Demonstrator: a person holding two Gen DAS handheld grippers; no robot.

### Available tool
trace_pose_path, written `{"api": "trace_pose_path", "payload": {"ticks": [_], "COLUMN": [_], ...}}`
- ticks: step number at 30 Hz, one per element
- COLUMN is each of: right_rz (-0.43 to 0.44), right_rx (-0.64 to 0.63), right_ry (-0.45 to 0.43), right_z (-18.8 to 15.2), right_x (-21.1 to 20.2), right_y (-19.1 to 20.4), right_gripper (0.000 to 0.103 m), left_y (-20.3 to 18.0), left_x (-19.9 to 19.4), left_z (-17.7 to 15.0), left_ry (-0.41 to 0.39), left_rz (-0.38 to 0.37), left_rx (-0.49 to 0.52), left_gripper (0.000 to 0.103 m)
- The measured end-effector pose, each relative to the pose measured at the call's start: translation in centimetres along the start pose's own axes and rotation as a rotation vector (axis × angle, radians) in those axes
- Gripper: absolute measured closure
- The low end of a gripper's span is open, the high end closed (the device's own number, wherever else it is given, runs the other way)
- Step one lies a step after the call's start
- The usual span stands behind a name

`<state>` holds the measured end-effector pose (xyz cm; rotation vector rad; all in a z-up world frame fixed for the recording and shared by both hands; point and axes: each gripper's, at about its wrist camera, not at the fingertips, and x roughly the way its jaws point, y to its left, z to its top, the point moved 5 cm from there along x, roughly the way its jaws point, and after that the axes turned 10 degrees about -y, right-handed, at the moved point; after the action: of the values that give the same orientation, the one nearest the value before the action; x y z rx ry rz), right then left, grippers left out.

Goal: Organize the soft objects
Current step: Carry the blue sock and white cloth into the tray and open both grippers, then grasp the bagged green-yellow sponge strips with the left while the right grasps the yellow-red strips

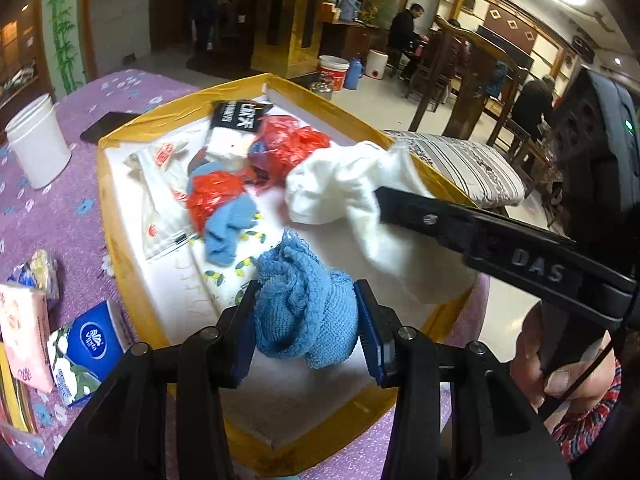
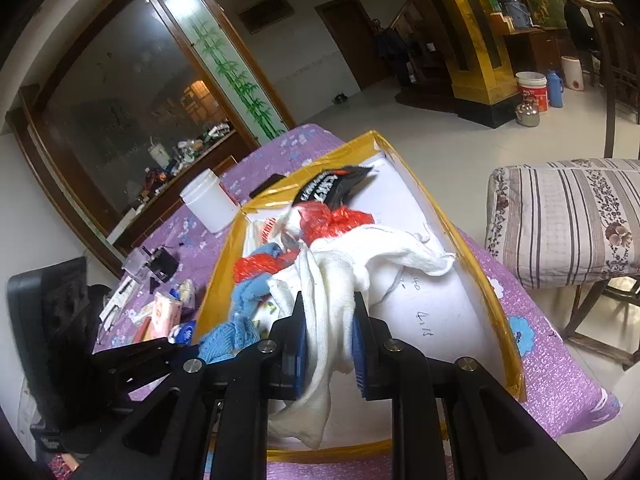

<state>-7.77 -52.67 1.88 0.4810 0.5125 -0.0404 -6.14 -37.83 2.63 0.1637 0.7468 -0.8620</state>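
A white box with yellow-taped rim lies on the purple tablecloth. My left gripper is shut on a bunched blue knit cloth above the box's near end. My right gripper is shut on a white cloth, which trails into the box; its black finger shows in the left wrist view. Inside the box lie red plastic bags, a second blue cloth, a clear printed bag and a black-labelled packet.
A white plastic jar and a dark phone stand beyond the box. Tissue packs lie at the left on the tablecloth. A chair with a striped cushion stands right of the table. People are in the room behind.
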Motion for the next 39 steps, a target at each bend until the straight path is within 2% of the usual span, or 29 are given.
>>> {"api": "trace_pose_path", "payload": {"ticks": [8,17,24,26,37,39], "right_rz": [-0.038,-0.058,-0.060,-0.061,-0.055,-0.049], "right_rx": [-0.033,-0.023,-0.013,-0.010,-0.022,-0.028], "right_ry": [0.008,0.009,-0.007,-0.010,-0.047,-0.051], "right_z": [-0.3,-0.1,0.3,0.4,1.1,1.2], "right_x": [0.3,-0.2,-0.9,-1.1,-2.3,-2.5], "right_y": [0.4,0.3,0.3,0.3,1.5,2.1], "right_gripper": [0.080,0.071,0.066,0.066,0.065,0.061], "left_y": [-0.7,-0.8,-0.5,-0.3,1.1,1.5], "left_x": [-0.2,-0.6,-1.3,-1.6,-3.9,-4.5], "left_z": [0.1,0.4,0.7,0.9,1.6,1.6], "left_ry": [-0.018,-0.034,-0.061,-0.071,-0.120,-0.131], "left_rz": [-0.030,-0.050,-0.056,-0.058,-0.062,-0.061], "left_rx": [0.019,-0.004,-0.030,-0.040,-0.075,-0.084], "left_gripper": [0.060,0.056,0.049,0.040,0.040,0.040]}}
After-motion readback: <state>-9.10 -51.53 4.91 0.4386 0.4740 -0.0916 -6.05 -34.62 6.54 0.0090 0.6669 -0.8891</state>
